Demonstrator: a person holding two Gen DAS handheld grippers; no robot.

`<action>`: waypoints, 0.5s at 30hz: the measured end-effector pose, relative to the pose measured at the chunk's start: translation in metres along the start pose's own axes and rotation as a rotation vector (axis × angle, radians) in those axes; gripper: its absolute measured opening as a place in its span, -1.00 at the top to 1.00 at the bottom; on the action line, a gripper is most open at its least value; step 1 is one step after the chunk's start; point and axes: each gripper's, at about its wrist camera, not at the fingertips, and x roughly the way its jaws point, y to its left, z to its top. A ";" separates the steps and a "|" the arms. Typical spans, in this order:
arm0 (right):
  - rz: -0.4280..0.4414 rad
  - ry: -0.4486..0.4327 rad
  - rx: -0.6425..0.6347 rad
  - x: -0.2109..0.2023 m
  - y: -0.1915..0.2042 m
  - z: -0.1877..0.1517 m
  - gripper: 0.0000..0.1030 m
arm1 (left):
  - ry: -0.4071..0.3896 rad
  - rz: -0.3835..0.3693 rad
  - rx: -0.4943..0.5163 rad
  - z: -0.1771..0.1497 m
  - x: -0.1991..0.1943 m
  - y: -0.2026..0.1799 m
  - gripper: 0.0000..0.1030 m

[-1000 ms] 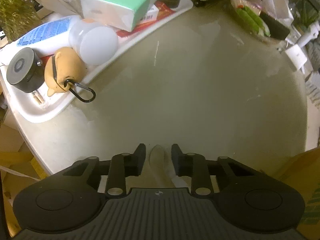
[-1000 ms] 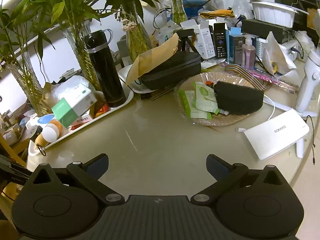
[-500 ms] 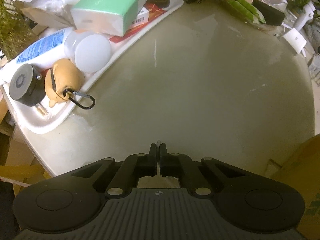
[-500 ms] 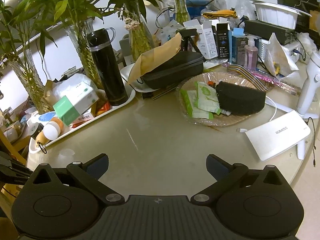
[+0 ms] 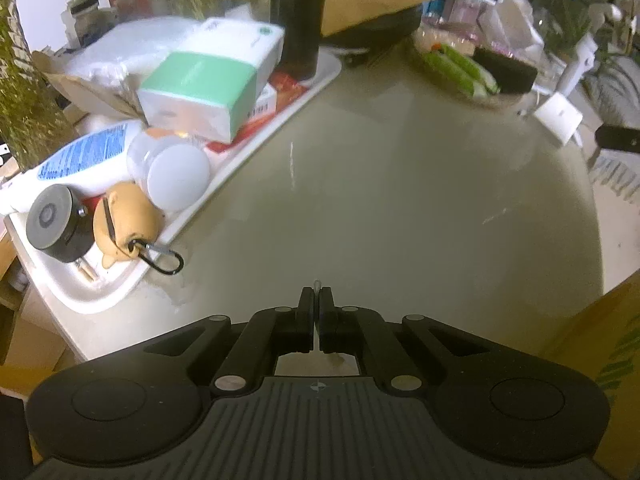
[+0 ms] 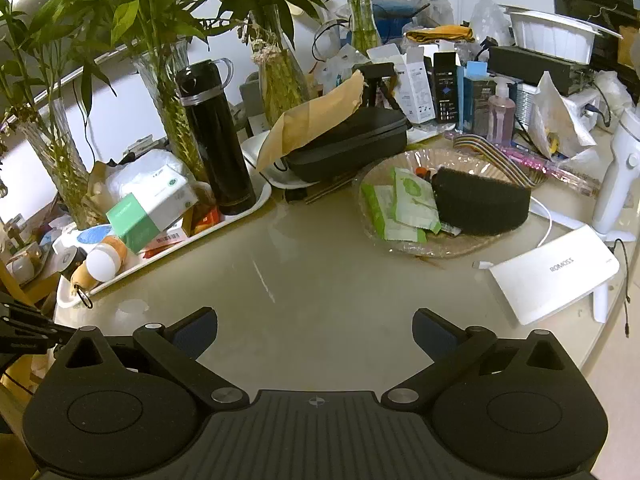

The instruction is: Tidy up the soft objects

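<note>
Soft white sliver (image 5: 317, 283) — pinched in my left gripper (image 5: 316, 300), jaws closed on it, above the table's (image 5: 400, 208) near edge; my right gripper (image 6: 315, 326) hangs wide, holding nothing.

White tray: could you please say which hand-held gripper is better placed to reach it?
The left hand-held gripper, shut on a thin sliver, is beside the tray; the right hand-held gripper is open, farther.

Left gripper (image 5: 316, 298) fingers (image 5: 307, 312) now closed, raised.

Lived-in home: table (image 6: 340, 320) crowded with plant vases (image 6: 168, 92), toiletries, boxes.
</note>
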 end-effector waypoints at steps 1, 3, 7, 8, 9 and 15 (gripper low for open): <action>-0.001 -0.003 0.001 -0.001 0.000 -0.001 -1.00 | -0.012 -0.004 -0.003 -0.001 -0.003 0.000 0.95; -0.003 -0.009 0.002 -0.001 0.001 -0.001 -1.00 | -0.039 -0.017 -0.003 0.000 -0.008 0.000 0.95; -0.005 -0.022 0.004 -0.003 0.001 0.000 -1.00 | -0.102 -0.034 0.001 0.001 -0.018 -0.004 0.95; -0.006 -0.026 0.005 -0.003 0.000 0.000 -1.00 | -0.118 -0.035 0.005 0.000 -0.021 -0.006 0.95; -0.006 -0.029 0.007 -0.004 0.000 0.000 -1.00 | -0.131 -0.036 0.008 0.001 -0.023 -0.007 0.95; -0.014 -0.073 0.031 -0.011 0.000 0.000 -1.00 | -0.213 -0.048 0.005 0.001 -0.035 -0.014 0.95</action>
